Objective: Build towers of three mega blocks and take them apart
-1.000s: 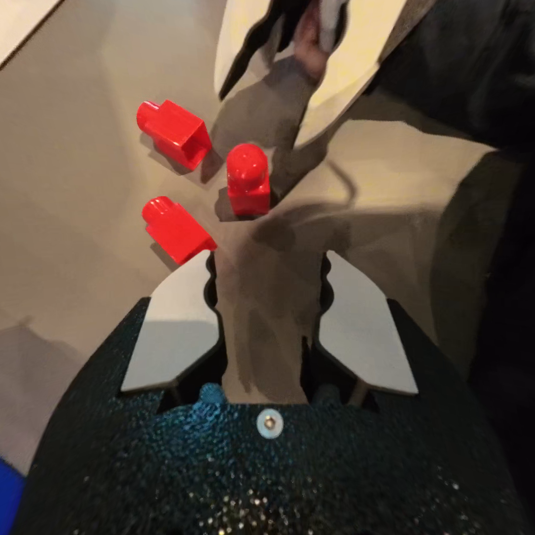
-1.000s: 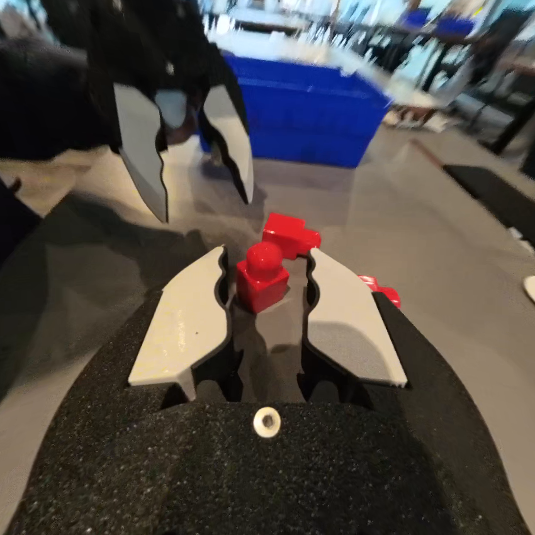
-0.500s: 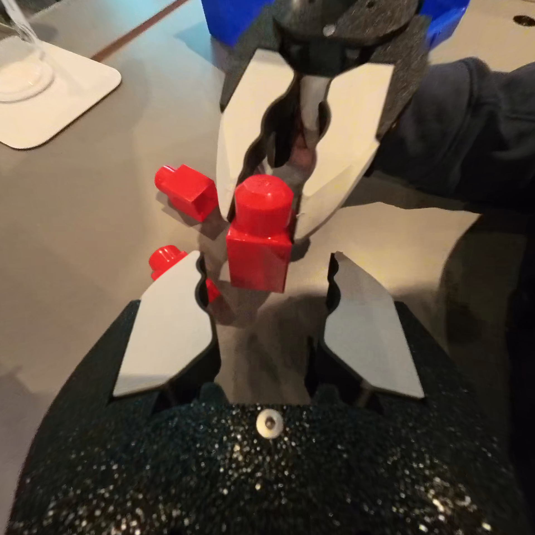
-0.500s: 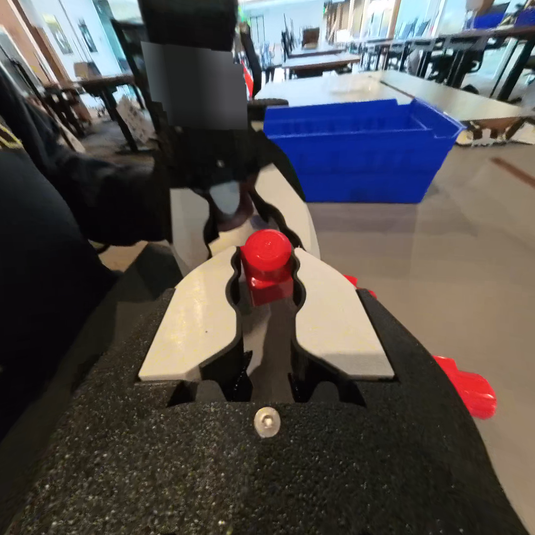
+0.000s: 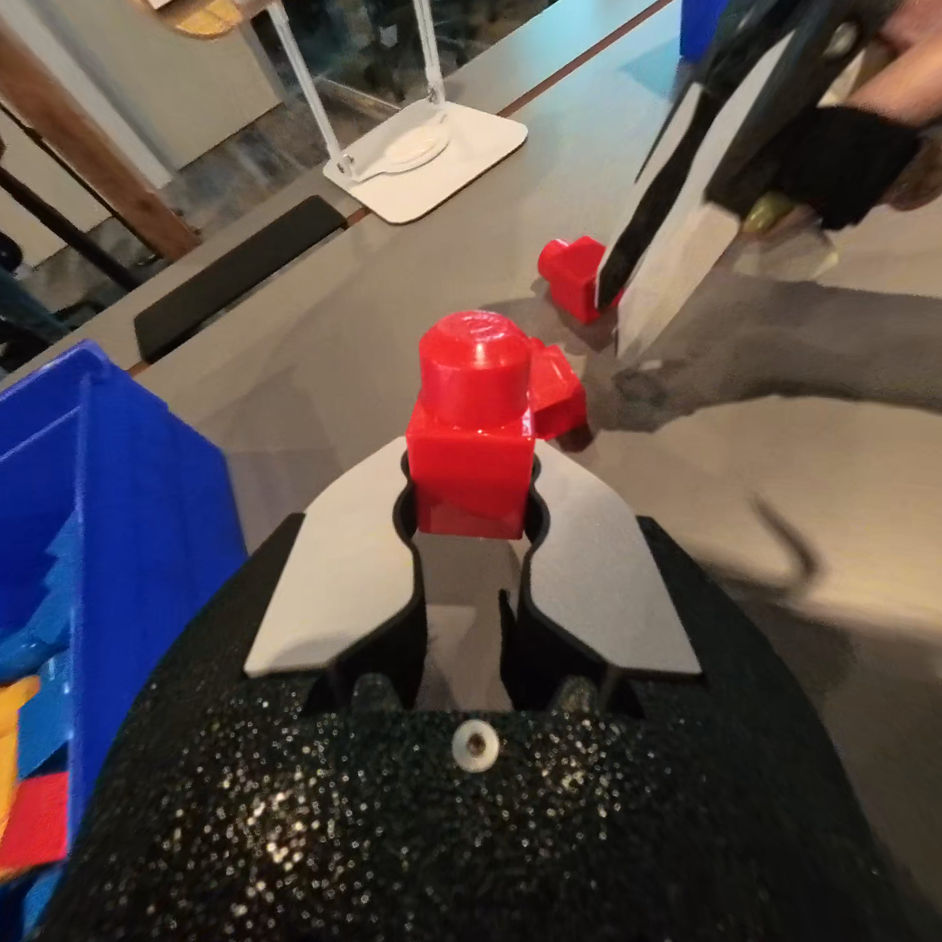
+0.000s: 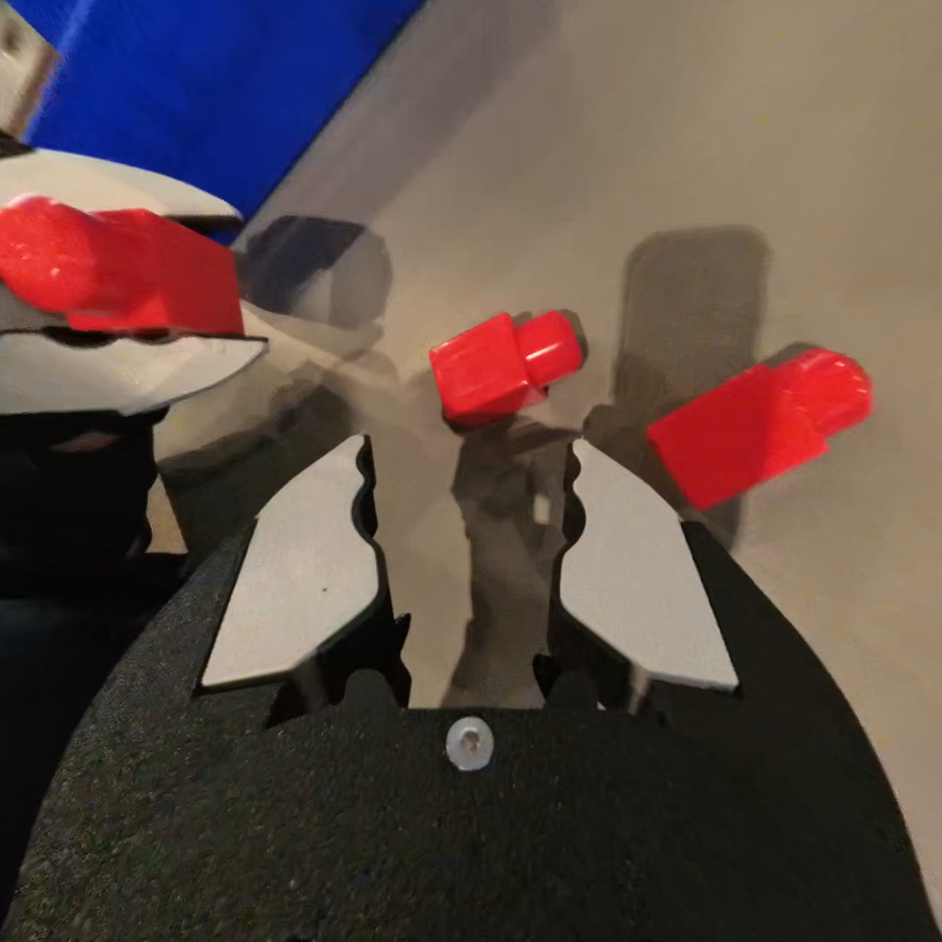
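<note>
My left gripper (image 5: 469,451) is shut on a red block (image 5: 471,459) and holds it upright, stud on top, above the grey table. It also shows at the left of the right wrist view (image 6: 239,285) with that block (image 6: 117,270) between its fingers. My right gripper (image 6: 469,459) is open and empty, just above the table. Two more red blocks lie on their sides ahead of it, one straight ahead (image 6: 489,372) and one to the right (image 6: 754,428). In the left wrist view they lie behind the held block (image 5: 558,392) and farther back (image 5: 571,275), by the right gripper (image 5: 614,326).
A blue bin (image 5: 112,509) with coloured blocks inside stands close on the left of my left gripper; its wall shows in the right wrist view (image 6: 204,76). A white stand base (image 5: 428,158) sits at the table's far edge. A gloved hand (image 5: 856,168) holds the right gripper.
The red block has passed from my right gripper to my left, which closed on it. The right gripper opened, let go and moved towards the two lying blocks.
</note>
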`<state>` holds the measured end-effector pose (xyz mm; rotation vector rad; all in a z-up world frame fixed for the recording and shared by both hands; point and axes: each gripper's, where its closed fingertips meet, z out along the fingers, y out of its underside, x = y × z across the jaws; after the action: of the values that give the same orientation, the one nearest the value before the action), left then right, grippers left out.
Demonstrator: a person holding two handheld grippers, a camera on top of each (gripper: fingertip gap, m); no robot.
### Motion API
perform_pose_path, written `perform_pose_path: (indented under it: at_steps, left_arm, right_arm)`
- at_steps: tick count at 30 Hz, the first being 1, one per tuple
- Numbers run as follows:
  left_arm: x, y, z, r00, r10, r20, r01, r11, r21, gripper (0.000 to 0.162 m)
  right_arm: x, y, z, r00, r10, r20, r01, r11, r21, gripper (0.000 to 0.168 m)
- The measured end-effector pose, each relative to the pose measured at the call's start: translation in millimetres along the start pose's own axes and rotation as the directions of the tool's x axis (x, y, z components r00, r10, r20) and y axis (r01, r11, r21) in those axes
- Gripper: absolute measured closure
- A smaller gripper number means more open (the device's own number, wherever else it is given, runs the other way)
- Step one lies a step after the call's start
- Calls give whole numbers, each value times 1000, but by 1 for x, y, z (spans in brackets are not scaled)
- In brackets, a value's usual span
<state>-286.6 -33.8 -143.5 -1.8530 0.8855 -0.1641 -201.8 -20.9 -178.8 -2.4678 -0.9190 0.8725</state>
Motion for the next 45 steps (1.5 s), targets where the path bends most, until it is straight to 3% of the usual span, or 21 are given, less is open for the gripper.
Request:
perform_pose_path:
  at_steps: [8, 11, 14, 19, 23, 26, 29, 32, 34, 36, 38, 40, 45]
  left_arm:
    - [-1, 6, -13, 996, 94, 2, -94, 995, 24, 123]
    - [-5, 6, -21, 998, 58, -12, -57, 996, 63, 123]
    - [-9, 8, -25, 1000, 15, -25, -13, 996, 88, 123]
    - [-15, 17, -25, 999, -37, -16, 38, 996, 85, 123]
    - [-14, 24, -21, 997, -64, -32, 66, 996, 54, 123]
    - [-12, 27, -17, 997, -68, -45, 70, 997, 23, 123]
    - [-5, 25, -14, 988, -102, -118, 103, 995, 3, 123]
    - [8, 16, -11, 952, -159, -260, 162, 987, -11, 123]
    - [21, 4, -10, 895, -199, -399, 216, 976, -3, 123]
    - [33, -10, -10, 836, -199, -511, 240, 971, 15, 123]
    - [46, -21, -10, 780, -171, -601, 235, 971, 29, 123]
    - [57, -29, -9, 743, -138, -655, 216, 976, 39, 123]
    - [82, -37, 0, 719, -55, -692, 129, 990, 56, 123]
  right_arm:
    - [9, -10, 22, 973, 12, -230, -68, 969, -239, 108]
    - [8, -8, 30, 979, 26, -201, -91, 942, -322, 111]
    - [4, -27, 47, 991, -62, -118, 20, 945, -326, 113]
    - [15, -35, 45, 972, -76, -220, -9, 933, -360, 105]
    - [17, -24, 57, 960, -137, -243, 5, 879, -476, 102]
    - [19, -22, 61, 945, -211, -251, 56, 858, -511, 128]
    - [7, -37, 49, 960, -206, -192, 123, 921, -369, 129]
    - [-34, -83, 11, 976, -210, 51, 204, 973, 112, 129]
    - [-68, -105, -34, 910, -332, 250, 172, 849, 500, 130]
    - [-94, -96, -74, 774, -556, 304, 179, 652, 737, 130]
    - [-100, -79, -89, 703, -677, 218, 223, 501, 836, 130]
    - [-106, -65, -95, 649, -739, 180, 243, 425, 872, 130]
    - [-111, -47, -94, 610, -767, 200, 264, 435, 861, 131]
